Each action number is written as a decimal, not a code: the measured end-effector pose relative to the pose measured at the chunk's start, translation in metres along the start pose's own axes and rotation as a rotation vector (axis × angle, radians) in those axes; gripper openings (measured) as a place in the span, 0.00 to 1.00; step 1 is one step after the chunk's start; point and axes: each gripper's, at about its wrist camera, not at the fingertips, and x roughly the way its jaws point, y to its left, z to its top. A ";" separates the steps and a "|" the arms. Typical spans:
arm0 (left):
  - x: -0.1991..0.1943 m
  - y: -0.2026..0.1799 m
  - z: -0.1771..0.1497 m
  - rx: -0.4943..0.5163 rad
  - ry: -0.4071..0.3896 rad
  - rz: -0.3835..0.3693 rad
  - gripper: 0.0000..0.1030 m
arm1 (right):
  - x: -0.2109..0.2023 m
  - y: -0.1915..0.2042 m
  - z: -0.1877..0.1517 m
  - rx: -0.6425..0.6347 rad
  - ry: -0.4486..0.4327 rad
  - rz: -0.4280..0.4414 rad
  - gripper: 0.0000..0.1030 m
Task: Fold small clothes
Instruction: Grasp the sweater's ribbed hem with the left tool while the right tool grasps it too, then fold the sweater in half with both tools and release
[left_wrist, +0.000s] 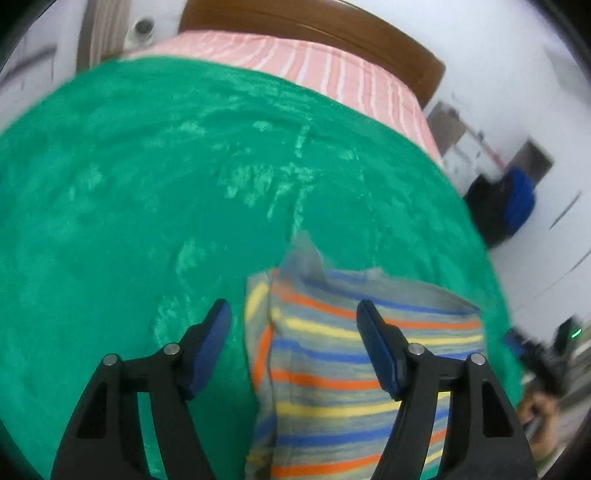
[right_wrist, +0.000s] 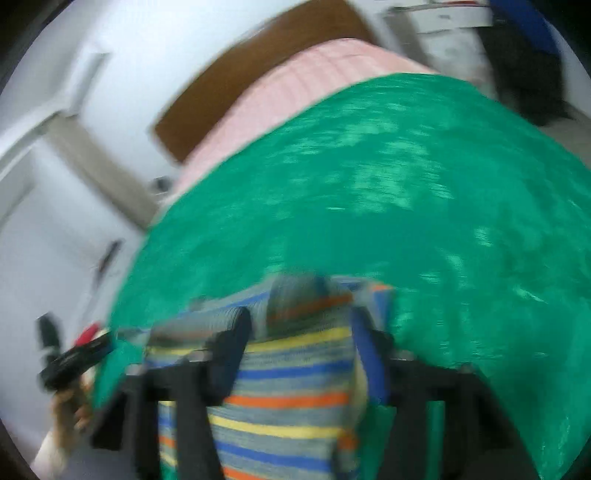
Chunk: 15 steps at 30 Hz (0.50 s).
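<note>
A small garment (left_wrist: 332, 369) with grey, blue, yellow and orange stripes lies on a green blanket (left_wrist: 147, 184). My left gripper (left_wrist: 293, 317) hovers over its left edge. It is open, and its blue pads (left_wrist: 218, 325) stand wide apart and press on nothing. The right wrist view is blurred. There my right gripper (right_wrist: 301, 332) is open above the same striped garment (right_wrist: 288, 369), with cloth showing in the gap between its fingers but not pinched. A bunched fold of the garment rises just beyond the fingertips.
The green blanket (right_wrist: 424, 184) covers a bed with a pink striped sheet (left_wrist: 295, 59) and a brown headboard (left_wrist: 295, 22) at the far end. A blue and black bag (left_wrist: 513, 199) stands by the wall on the right. A hand (right_wrist: 66, 402) shows at the blanket's left edge.
</note>
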 end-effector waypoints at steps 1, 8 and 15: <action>-0.002 0.008 -0.009 -0.005 0.014 -0.026 0.69 | 0.000 -0.001 -0.005 -0.012 0.014 0.008 0.57; -0.026 0.016 -0.091 0.146 0.141 -0.034 0.70 | -0.051 -0.007 -0.080 -0.179 0.167 -0.003 0.57; 0.009 -0.004 -0.103 0.155 0.218 0.045 0.05 | -0.027 -0.028 -0.122 -0.073 0.285 -0.017 0.07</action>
